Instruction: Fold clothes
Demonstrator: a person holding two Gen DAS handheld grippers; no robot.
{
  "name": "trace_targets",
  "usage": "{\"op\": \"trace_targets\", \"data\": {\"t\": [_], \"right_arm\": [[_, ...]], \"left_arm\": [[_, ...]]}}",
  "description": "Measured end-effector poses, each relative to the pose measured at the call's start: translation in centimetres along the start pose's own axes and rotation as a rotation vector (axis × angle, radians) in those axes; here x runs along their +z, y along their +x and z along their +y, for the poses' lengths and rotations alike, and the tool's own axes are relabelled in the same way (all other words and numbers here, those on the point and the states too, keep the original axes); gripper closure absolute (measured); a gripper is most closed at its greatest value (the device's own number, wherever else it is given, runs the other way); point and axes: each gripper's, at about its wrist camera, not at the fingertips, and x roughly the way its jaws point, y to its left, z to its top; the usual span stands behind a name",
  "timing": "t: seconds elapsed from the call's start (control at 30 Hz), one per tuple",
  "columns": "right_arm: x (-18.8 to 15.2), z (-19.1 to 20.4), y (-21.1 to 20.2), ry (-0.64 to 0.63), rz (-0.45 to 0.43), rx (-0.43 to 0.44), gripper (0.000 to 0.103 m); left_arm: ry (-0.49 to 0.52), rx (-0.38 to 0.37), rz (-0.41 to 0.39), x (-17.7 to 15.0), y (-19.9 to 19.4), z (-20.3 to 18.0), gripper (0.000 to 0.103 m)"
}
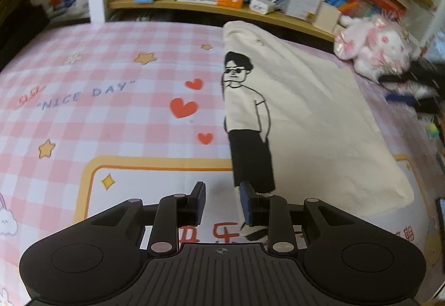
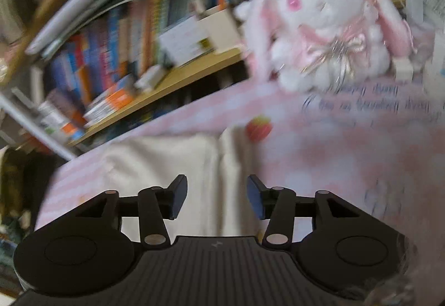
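In the left wrist view, the left gripper (image 1: pixel 222 203) hangs just above the bed with its jaws spread and nothing between them. Its right finger (image 1: pixel 248 201) stands over the bottom left corner of the white T-shirt (image 1: pixel 306 111), near the shoes of the printed figure; whether it touches the cloth I cannot tell. The T-shirt lies flat on the pink checked bedsheet (image 1: pixel 111 100), already folded along its left side, so the print of a man with sunglasses (image 1: pixel 244 116) is cut by the fold edge. To the left of the shirt the sheet shows red hearts, yellow stars and the words "NICE DAY". Behind the shirt, on the right, sits a pink and white plush rabbit (image 1: pixel 372 47), and beyond the bed runs a wooden shelf (image 1: pixel 194 7) full of books and small boxes.

In the right wrist view, which is blurred, the right gripper (image 2: pixel 217 199) also has its jaws spread and empty, above the T-shirt (image 2: pixel 167 161). Farther away are a printed strawberry (image 2: pixel 258 128) on the sheet, the plush rabbit (image 2: pixel 328 36) and the bookshelf (image 2: pixel 172 83).
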Motion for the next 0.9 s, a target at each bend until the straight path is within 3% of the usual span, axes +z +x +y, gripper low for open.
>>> {"op": "trace_targets", "data": {"t": [0.13, 0.3, 0.5, 0.63, 0.7, 0.73, 0.77, 0.8, 0.87, 0.9], "right_arm": [[-3.6, 0.8, -2.9, -0.023, 0.039, 0.026, 0.049], [-8.4, -0.7, -6.0, -0.019, 0.102, -0.027, 0.037], [-11.9, -2.2, -6.7, 0.084, 0.152, -0.042, 0.037], [-13.4, -2.3, -6.7, 0.114, 0.163, -0.045, 0.046], [-13.7, -2.0, -6.6, 0.115, 0.165, -0.045, 0.053], [-13.8, -1.9, -6.5, 0.118, 0.169, -0.043, 0.062], [-14.0, -1.8, -6.3, 0.119, 0.172, -0.039, 0.069], [-14.2, -1.6, -6.1, 0.120, 0.176, -0.036, 0.072], [-14.3, -1.3, -5.7, 0.113, 0.194, -0.032, 0.092], [-14.4, -1.2, -5.5, 0.115, 0.202, -0.023, 0.092]], "left_arm": [[-0.066, -0.052, 0.005, 0.0, 0.4, 1.5, 0.067], [-0.119, -0.102, 0.024, -0.4, 0.9, 2.2, 0.064], [-0.146, -0.139, 0.030, -0.9, 1.1, 2.5, 0.062], [-0.204, -0.174, 0.032, -1.3, 1.0, 2.9, 0.067], [-0.227, -0.196, 0.032, -1.6, 1.0, 2.8, 0.068], [-0.236, -0.209, 0.034, -1.7, 1.1, 2.7, 0.070], [-0.246, -0.222, 0.038, -1.8, 1.3, 2.6, 0.076], [-0.259, -0.233, 0.050, -2.0, 1.5, 2.5, 0.090], [-0.277, -0.251, 0.047, -2.1, 1.5, 2.2, 0.099], [-0.279, -0.260, 0.032, -2.1, 1.1, 2.1, 0.100]]}}
